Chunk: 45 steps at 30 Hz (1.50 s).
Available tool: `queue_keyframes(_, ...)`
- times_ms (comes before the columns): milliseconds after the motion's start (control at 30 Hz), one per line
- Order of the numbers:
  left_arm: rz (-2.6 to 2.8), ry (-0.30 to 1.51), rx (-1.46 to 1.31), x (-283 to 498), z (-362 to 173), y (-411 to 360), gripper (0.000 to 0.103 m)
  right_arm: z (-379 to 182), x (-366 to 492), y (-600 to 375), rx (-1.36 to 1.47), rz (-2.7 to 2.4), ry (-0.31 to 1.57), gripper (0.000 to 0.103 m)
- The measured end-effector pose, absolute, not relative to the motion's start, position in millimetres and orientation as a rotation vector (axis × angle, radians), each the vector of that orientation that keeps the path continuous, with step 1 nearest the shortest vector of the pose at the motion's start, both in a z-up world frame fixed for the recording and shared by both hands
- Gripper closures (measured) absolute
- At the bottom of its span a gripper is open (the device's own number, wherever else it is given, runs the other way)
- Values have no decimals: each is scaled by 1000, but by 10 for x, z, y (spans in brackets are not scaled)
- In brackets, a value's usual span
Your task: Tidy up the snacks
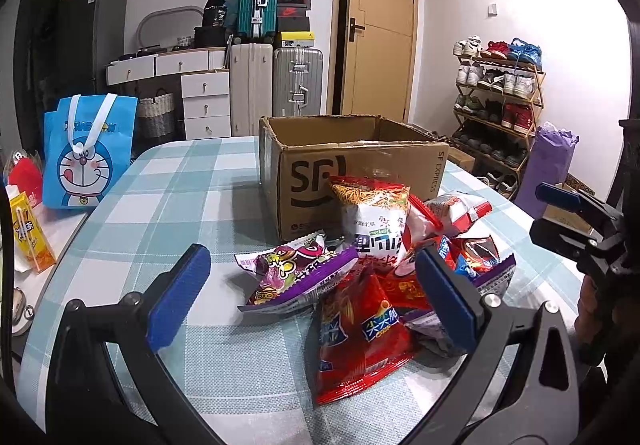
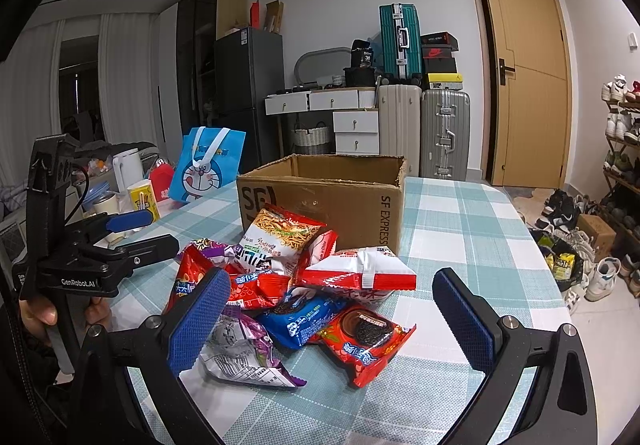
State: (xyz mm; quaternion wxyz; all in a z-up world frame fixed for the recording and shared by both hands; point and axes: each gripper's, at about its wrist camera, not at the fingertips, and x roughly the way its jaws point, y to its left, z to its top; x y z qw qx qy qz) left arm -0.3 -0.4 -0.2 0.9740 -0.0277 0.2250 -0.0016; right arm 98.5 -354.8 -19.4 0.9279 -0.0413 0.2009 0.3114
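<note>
- Cardboard box (image 1: 360, 181) open-topped, on desk (image 1: 160, 205) just past the snack pile (image 1: 360, 273); inside hidden by its wall in both views. Reads "SF", "SF EXPRESS".
- Left tool (image 1: 312, 293) spread wide, holding nothing; purple pack (image 1: 300, 277) and red pack (image 1: 356, 333) lie between its fingers.
- Right tool (image 2: 332, 321) also wide, nothing gripped; blue cookie pack (image 2: 300, 321) and red cookie pack (image 2: 364, 337) between its fingers, noodle pack (image 2: 280, 241) beyond.
- Pack text mostly Chinese, hard to read.
- Doraemon bag (image 1: 88, 153) far left of left tool.

A blue cartoon tote bag (image 1: 89, 153) stands near a yellow drink carton (image 1: 30, 233).
</note>
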Motion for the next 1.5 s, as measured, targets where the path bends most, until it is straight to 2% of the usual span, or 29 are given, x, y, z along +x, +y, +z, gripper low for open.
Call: queue_keyframes(1500, 26, 510, -100, 57, -53, 111, 1, -235, 1113, -3570, -76, 596, 475, 0)
